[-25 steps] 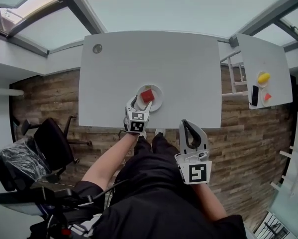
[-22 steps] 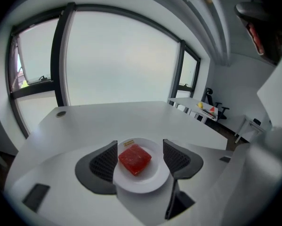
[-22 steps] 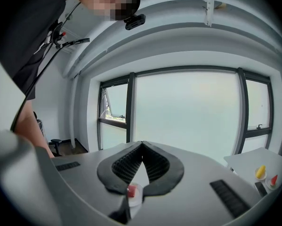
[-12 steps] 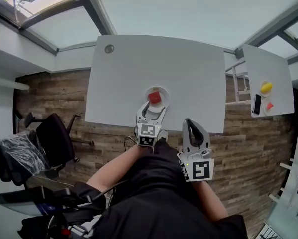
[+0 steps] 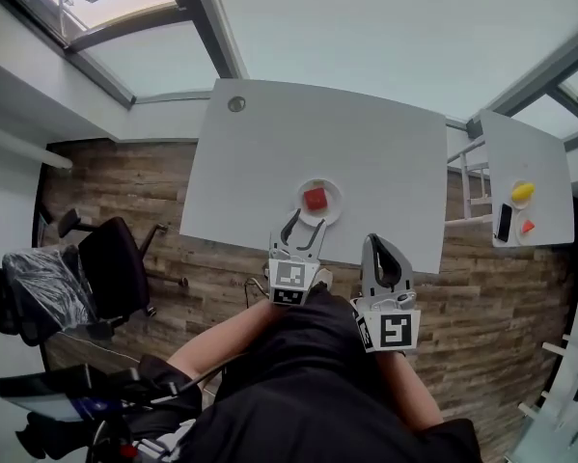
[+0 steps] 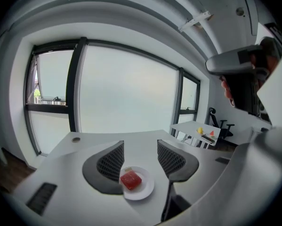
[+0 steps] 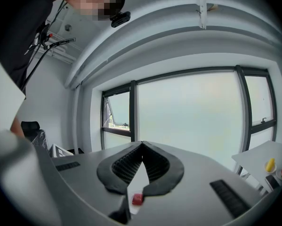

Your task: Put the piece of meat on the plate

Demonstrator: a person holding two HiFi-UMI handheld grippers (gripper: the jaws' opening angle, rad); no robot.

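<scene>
On the plate (image 6: pixel 146 190), half-hidden by right gripper's (image 7: pixel 141 145) touching fingers, the meat (image 6: pixel 131 179) lies beyond left gripper's (image 6: pixel 141 145) parted, empty, just-narrowing fingers.

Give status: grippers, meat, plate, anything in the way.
Left gripper open, empty, jaws just been closing partway, short of the plate. Right gripper shut, empty, beside it. Meat lying on plate, task looks done. Nothing in the way.

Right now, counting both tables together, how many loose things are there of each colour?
Red: 2, piece of meat, small wedge
White: 1, plate
Yellow: 1, small lump
Black: 1, flat slab
Total: 5
</scene>
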